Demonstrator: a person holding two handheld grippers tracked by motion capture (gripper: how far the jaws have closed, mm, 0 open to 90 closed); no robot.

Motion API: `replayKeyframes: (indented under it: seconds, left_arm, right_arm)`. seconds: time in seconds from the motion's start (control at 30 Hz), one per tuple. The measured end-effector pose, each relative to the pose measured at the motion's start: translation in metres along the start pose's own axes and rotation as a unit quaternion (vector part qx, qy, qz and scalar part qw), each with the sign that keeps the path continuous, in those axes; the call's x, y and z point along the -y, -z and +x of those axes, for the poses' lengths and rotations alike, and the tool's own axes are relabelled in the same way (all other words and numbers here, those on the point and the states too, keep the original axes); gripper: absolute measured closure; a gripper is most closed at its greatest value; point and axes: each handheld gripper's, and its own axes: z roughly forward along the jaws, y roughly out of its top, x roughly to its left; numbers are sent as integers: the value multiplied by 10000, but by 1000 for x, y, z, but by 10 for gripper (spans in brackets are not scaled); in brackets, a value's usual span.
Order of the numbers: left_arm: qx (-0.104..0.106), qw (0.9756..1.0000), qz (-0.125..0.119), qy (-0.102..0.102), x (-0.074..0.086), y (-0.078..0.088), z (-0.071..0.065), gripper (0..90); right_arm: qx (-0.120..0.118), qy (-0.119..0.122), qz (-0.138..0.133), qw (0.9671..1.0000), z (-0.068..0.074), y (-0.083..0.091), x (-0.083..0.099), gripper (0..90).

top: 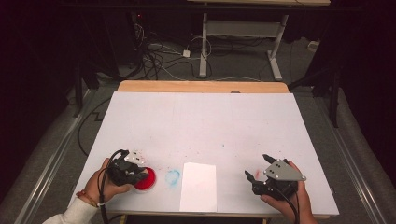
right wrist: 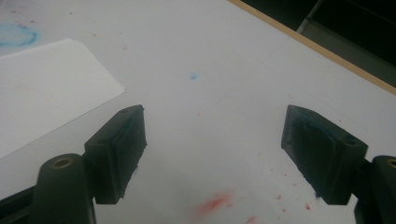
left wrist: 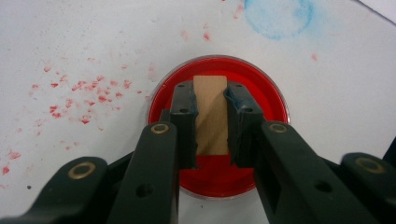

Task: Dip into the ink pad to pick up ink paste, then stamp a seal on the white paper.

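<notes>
A round red dish (left wrist: pixel 261 88) of red ink or paint lies near the table's front left edge, seen as a red disc (top: pixel 148 179) in the high view. My left gripper (left wrist: pixel 211 105) is shut on a small tan wooden block (left wrist: pixel 211 112), held upright over the dish; whether the block touches the red surface I cannot tell. In the high view the left gripper (top: pixel 135 171) hangs over the dish's left side. A white sheet of paper (top: pixel 199 186) lies at front centre. My right gripper (right wrist: pixel 215 144) stands open and empty above the table at front right (top: pixel 256 175).
The white table top (top: pixel 201 121) carries red specks (left wrist: pixel 84 88) left of the dish, a faint blue ring stain (top: pixel 172 177) beside the paper and a red smear (right wrist: pixel 215 203) under the right gripper. A wooden edge (top: pixel 201 87) runs along the far side; cables lie on the floor beyond.
</notes>
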Motion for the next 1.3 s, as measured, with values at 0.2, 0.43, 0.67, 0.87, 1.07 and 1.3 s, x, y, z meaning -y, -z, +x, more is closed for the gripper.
replayKeyframes:
  seconds: [0.2, 0.43, 0.67, 0.87, 1.07, 1.3]
  left_arm:
    - [8, 10000, -33, 10, 1, 0, 0, 739]
    - [-8, 10000, -31, -3, 1, 0, 0, 739]
    - [-109, 9999, -31, -15, 0, 2, -3, 739]
    - [-50, 9996, -264, 9, 1, 11, -5, 738]
    - [-137, 9984, -557, -1, 0, 22, -5, 738]
    - [-241, 9957, -888, -48, 0, 28, -7, 737]
  right_arm:
    - [-5, 4, -1, 10000, 0, -1, -1, 225]
    - [-42, -15, 7, 10000, -1, -5, -3, 225]
    - [-39, -29, 48, 10000, -3, -7, -1, 225]
    - [-19, -29, 30, 10000, -4, -5, -1, 226]
    - [-30, -44, 11, 10000, -3, -6, -1, 225]
    - [-45, -30, -10, 10000, -3, -5, -2, 226]
